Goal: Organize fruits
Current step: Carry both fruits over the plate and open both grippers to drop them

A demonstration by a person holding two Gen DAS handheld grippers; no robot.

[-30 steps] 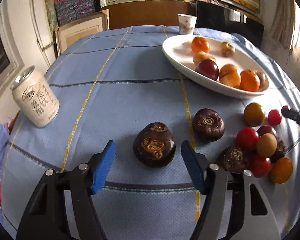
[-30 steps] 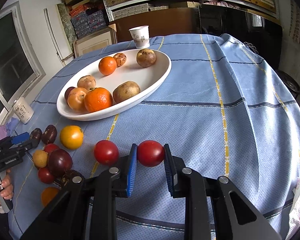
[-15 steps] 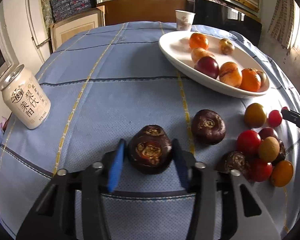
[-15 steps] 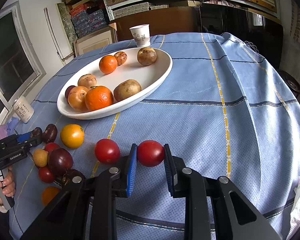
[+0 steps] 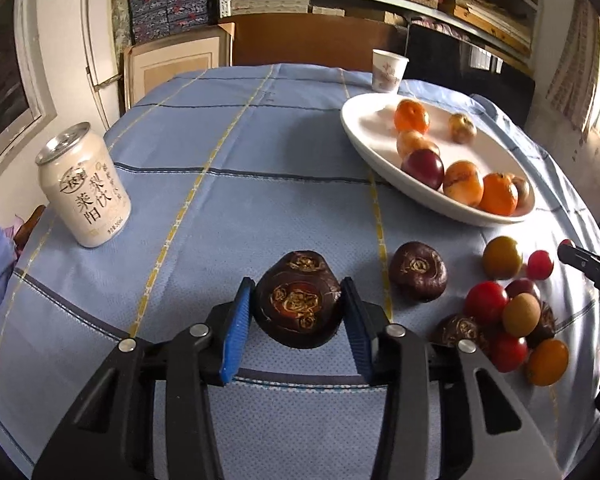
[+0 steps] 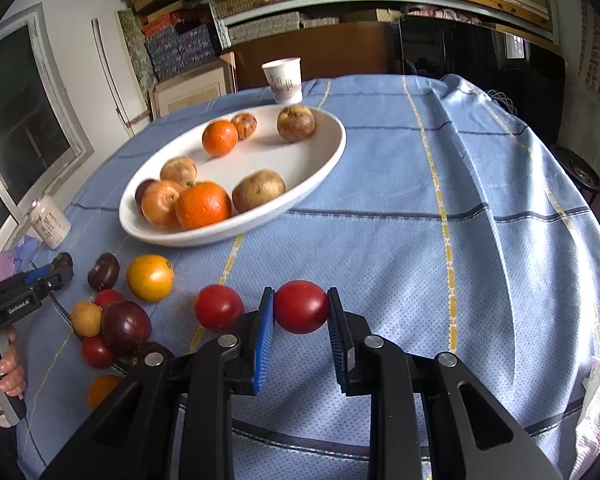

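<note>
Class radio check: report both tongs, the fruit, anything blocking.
Left tongs just closed on dark fruit. Right tongs shut on red fruit. Plate unobstructed.

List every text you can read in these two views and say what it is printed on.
"梨饮" and "莱阳": on the can; its small print is too small to read.
"GenRobot.AI": on the left gripper.
Marks on the cup: too blurred to read.

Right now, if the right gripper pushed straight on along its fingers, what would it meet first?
Probably bare blue checked tablecloth. The right gripper is shut on a round red fruit and tilts downward; the white oval dish sits further left.
</note>
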